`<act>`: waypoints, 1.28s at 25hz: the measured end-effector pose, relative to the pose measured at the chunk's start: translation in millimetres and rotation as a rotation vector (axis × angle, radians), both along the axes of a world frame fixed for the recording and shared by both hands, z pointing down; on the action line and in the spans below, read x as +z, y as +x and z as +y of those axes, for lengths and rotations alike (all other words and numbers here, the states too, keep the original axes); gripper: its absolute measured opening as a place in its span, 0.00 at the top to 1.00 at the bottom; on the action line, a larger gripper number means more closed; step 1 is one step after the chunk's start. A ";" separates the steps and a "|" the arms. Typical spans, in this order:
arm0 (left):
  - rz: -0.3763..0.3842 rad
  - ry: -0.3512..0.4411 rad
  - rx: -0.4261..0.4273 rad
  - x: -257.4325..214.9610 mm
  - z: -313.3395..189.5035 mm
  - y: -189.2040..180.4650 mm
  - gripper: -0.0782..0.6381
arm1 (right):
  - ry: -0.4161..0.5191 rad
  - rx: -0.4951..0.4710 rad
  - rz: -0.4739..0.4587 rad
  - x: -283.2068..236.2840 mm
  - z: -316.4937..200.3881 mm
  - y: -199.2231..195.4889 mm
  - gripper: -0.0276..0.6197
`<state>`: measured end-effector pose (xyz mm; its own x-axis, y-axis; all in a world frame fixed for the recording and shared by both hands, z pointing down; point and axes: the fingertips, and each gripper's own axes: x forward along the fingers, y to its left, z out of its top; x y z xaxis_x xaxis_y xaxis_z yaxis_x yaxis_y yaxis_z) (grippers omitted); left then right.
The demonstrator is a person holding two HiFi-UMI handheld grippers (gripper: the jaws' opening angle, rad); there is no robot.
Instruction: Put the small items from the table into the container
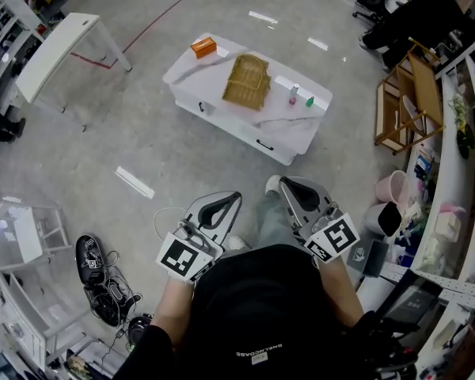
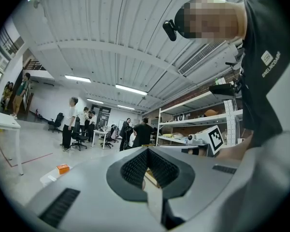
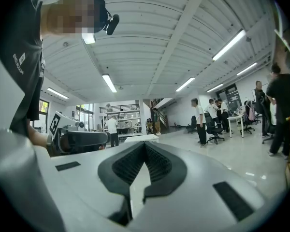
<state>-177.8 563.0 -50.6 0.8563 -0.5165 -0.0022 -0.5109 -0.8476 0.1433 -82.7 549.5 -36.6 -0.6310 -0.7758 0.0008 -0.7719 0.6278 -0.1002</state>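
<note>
**Both grippers closed and empty, well short of the table**

We stand on a grey concrete floor (image 1: pixel 182 157), looking steeply down. Our own black shirt (image 1: pixel 261 307) fills the near edge of the head view and covers most of both forearms.

Far ahead stands the white table (image 1: pixel 281 137), well apart from us. On it lies the container, a wicker basket (image 1: pixel 248 81), near the middle. We cannot see whether anything is inside.

The left gripper (image 1: pixel 234 195) and the right gripper (image 1: pixel 286 182) are held side by side in front of our body, both over the floor and far from the table. In the left gripper view the left gripper (image 2: pixel 147 151) has its jaws together with nothing clamped. A tan sliver shows through the gap behind the pads, too small to identify. The right gripper (image 3: pixel 145 146) also has its jaws together, with nothing between them.

The small items are on the table, outside the basket. An orange box (image 1: pixel 203 47) sits at the far left corner. A pink bottle (image 1: pixel 294 95) stands just right of the basket, with a small green item (image 1: pixel 309 100) beside it. The green item is too small for us to tell its shape. The left gripper view shows the orange box (image 2: pixel 63 168), but the gripper body cuts off most of the table.
</note>
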 end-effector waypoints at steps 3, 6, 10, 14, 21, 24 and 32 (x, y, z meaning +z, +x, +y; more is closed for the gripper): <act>0.000 -0.007 -0.013 2.3 -18.0 3.1 0.90 | -0.007 -0.001 -0.011 3.4 -19.1 5.2 0.95; 0.000 -0.018 -0.033 5.7 -43.8 9.6 0.90 | -0.020 -0.002 -0.021 8.7 -46.3 14.9 0.95; -0.006 -0.042 -0.044 14.2 -87.1 25.7 0.90 | -0.041 -0.012 -0.022 17.6 -88.4 29.9 0.95; 0.001 -0.071 -0.041 24.9 -141.0 46.7 0.90 | -0.065 -0.023 0.001 31.8 -134.9 44.4 0.95; -0.029 -0.132 -0.026 44.8 -238.6 104.2 0.90 | -0.106 -0.045 0.001 50.8 -225.2 90.0 0.95; -0.041 -0.171 -0.026 50.5 -276.5 126.8 0.90 | -0.132 -0.050 -0.009 57.3 -259.0 108.4 0.95; -0.080 -0.221 -0.027 65.3 -349.1 178.2 0.90 | -0.188 -0.077 -0.035 80.1 -330.8 153.1 0.95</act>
